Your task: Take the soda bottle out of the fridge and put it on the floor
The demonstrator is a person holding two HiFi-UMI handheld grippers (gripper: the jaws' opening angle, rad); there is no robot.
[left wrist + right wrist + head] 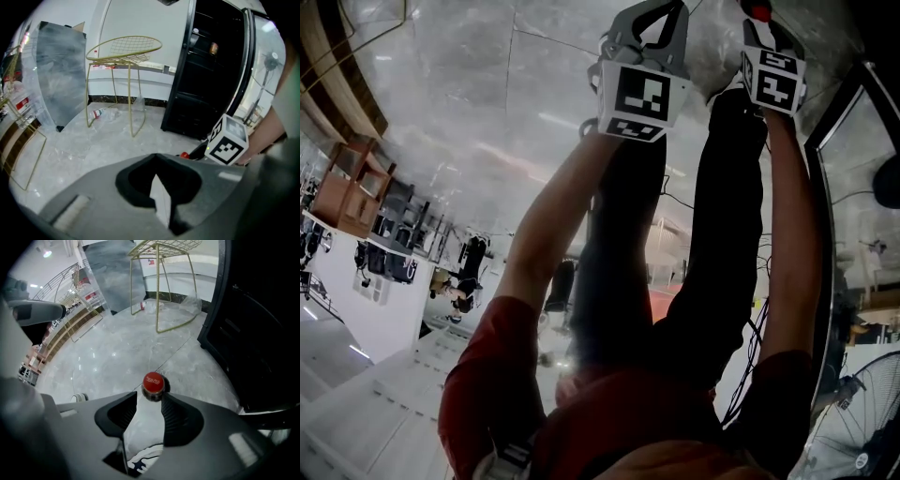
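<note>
Grey plastic jaws of the right gripper (pixel 150 397) stand apart and pointing steeply down, with the soda bottle (pixel 153 383) upright between their tips. Its red cap sits close against the right pad, a sliver of gap shows at the left pad, so it is released rather than pinched. Seen from straight above, the bottle's foot is hidden, on or just over the pale marble floor (pixel 117 348). Behind the jaws, a white and dark shoe (pixel 140 462) shows through the gap. The left gripper (pixel 155 155) is clenched on nothing, held just beside the right one, whose marker cube (pixel 228 143) fills its view's right side. Closest on the right of the bottle rises the black fridge (pixel 253 333), hemming in that side. Farther across the floor stands a gold wire chair (pixel 124 49), with a small clear bottle (pixel 97 113) lying under it, and a grey panel (pixel 61 70) leans at the wall beside it. A fan (pixel 862 412) stands past the fridge. By count: two grippers, two bottles, one fridge, one chair, one panel, one fan.
</note>
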